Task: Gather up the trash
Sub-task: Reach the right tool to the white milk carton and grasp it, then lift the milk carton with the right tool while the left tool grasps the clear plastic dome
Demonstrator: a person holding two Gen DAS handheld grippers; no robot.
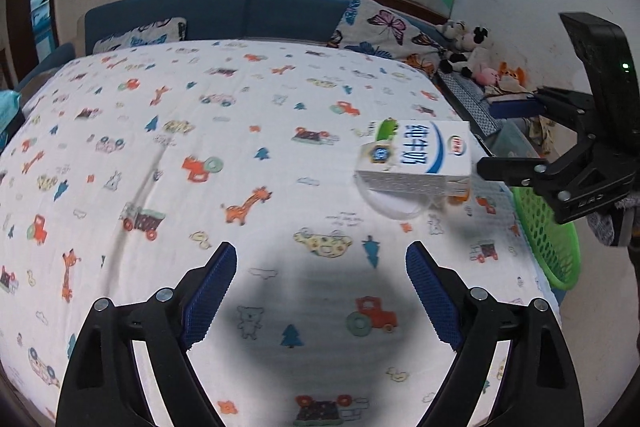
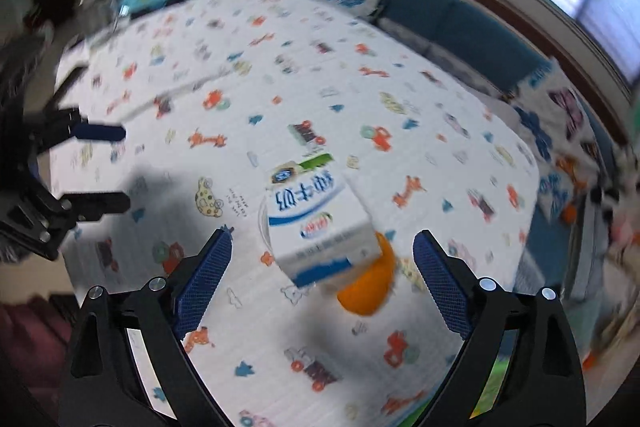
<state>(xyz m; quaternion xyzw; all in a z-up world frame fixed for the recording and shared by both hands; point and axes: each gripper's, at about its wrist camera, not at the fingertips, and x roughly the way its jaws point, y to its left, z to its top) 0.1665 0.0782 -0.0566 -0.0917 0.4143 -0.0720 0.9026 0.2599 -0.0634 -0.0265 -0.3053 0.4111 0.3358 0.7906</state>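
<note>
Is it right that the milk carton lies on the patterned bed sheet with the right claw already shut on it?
Not quite. The milk carton does lie on the sheet, but the right claw is open, its jaws apart around the carton, as the right wrist view shows.

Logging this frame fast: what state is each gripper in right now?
Left gripper: open, holding nothing, above the bed sheet.
Right gripper: open, holding nothing, milk carton lies ahead between its fingers, not gripped.

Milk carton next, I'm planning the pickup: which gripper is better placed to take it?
Right. The right gripper is open with the milk carton just ahead between its fingers; the left gripper, also open, faces bare sheet, carton off to its right.
</note>
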